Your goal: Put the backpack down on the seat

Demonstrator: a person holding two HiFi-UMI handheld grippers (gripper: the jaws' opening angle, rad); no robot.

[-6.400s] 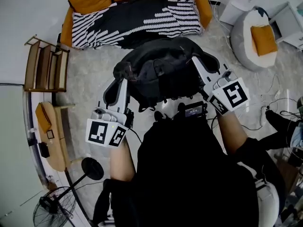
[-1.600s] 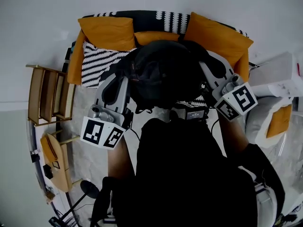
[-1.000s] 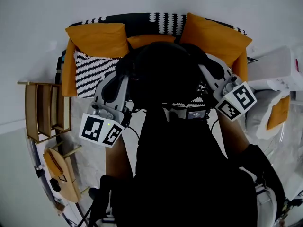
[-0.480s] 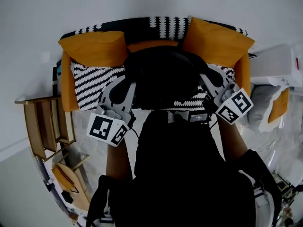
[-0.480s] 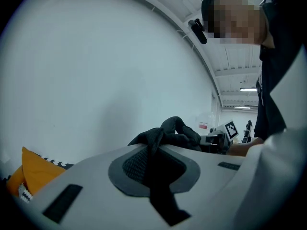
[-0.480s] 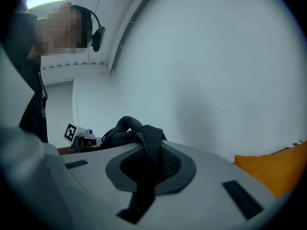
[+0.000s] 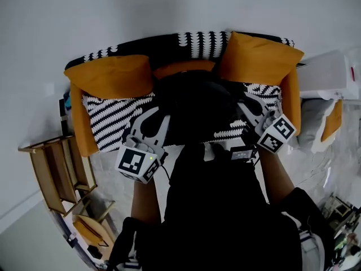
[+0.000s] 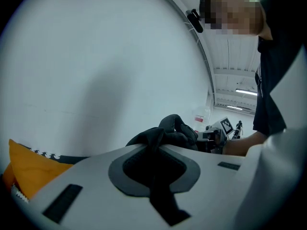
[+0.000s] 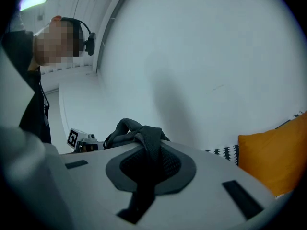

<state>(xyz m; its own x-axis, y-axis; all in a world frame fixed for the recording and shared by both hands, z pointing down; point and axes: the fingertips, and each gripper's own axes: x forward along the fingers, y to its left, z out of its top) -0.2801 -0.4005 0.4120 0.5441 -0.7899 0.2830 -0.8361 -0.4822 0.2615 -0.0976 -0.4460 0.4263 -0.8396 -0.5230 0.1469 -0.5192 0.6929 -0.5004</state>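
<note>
Clenching the backpack (image 7: 194, 109) by its side fabric, my left hand-held gripper (image 7: 159, 116) and right hand-held gripper (image 7: 246, 104) hold a load that looks soft and saggy, the sofa seat (image 7: 113, 120) beneath them.

I can read no words or numbers; the red label on the white box (image 7: 330, 75) at two o'clock is too small.

Person walked off rug, up to sofa (image 7: 84, 143). Backpack (image 7: 194, 109), first carried over floor, ended over striped seat (image 7: 113, 120). In last second left gripper (image 7: 160, 112) and right gripper (image 7: 243, 104) sank forward together, bringing backpack from level with cushions (image 7: 110, 77) down toward seat.
</note>
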